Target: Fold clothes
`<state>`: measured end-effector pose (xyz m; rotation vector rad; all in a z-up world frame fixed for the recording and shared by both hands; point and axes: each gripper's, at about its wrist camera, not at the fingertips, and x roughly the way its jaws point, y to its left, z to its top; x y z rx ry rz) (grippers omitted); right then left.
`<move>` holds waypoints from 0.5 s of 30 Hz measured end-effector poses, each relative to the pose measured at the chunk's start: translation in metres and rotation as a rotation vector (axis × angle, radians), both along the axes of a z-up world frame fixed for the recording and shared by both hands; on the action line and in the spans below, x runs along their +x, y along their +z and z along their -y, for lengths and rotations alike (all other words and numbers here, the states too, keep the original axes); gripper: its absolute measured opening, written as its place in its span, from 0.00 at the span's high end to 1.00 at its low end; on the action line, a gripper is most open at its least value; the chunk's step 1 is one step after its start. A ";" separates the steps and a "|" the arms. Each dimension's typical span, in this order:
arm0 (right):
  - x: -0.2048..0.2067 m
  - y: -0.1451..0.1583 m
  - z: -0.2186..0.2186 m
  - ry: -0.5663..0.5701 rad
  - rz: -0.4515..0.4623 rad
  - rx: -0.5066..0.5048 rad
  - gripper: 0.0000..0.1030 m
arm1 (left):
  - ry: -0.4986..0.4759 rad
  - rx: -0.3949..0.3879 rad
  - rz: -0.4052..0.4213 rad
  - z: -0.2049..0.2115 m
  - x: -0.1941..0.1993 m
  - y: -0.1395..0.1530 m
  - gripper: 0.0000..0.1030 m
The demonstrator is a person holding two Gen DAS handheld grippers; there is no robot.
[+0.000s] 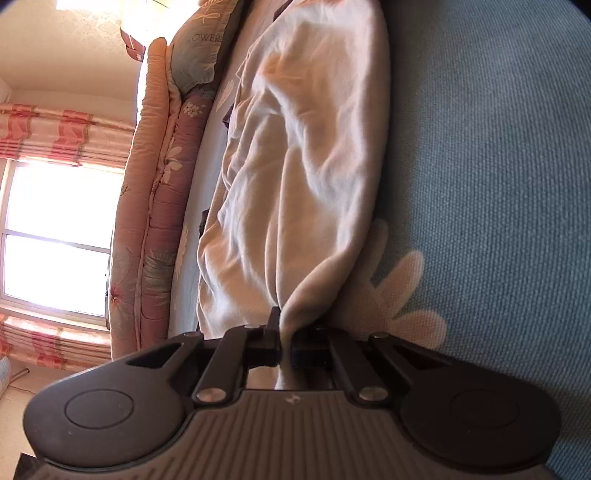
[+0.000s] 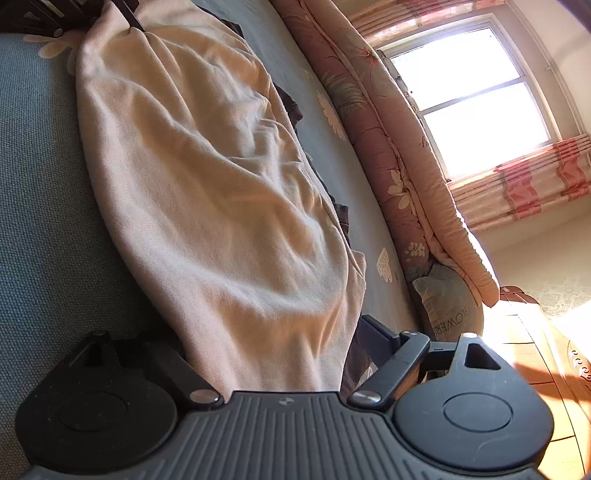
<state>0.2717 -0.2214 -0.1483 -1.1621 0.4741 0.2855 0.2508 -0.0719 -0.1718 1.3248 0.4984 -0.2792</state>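
Cream knit cloth, a soft garment, lies stretched in a long rumpled strip on a blue-green bedsheet printed with pale flowers. Taking the garment as the landmark: at one end of it the left gripper is clenched on a pinched fold of its edge, the two black fingers pressed together with the cloth squeezed between them and drawn up into a small peak. At the other end the right gripper straddles the cloth with its fingers standing apart; the cream fabric passes between them and over the near body of the tool, one finger shows just beside the cloth's edge, and the opposite one is mostly hidden under the fabric, so whether either pad touches the cloth I cannot tell. In the right wrist view the left gripper appears at the garment's far end, its dark tip meeting the cloth. A dark piece of clothing peeks out from under the garment's far edge. Beyond the garment, across a strip of bare sheet, a rolled pink and mauve floral quilt runs along the bed, with a grey-blue pillow lettered "FLOWERS" leaning against it. Farther past the quilt are a bright window and pink striped curtains. A wooden floor shows beyond the pillow.
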 end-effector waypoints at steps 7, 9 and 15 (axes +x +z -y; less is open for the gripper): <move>-0.028 -0.034 -0.016 0.042 0.021 -0.073 0.89 | 0.001 -0.005 0.000 -0.002 0.001 0.001 1.00; -0.028 -0.032 -0.017 0.020 0.024 -0.064 0.89 | 0.000 -0.009 0.001 -0.002 0.001 0.001 1.00; -0.029 -0.031 -0.022 0.025 0.010 -0.114 0.90 | 0.001 -0.029 -0.005 -0.003 0.002 0.004 1.00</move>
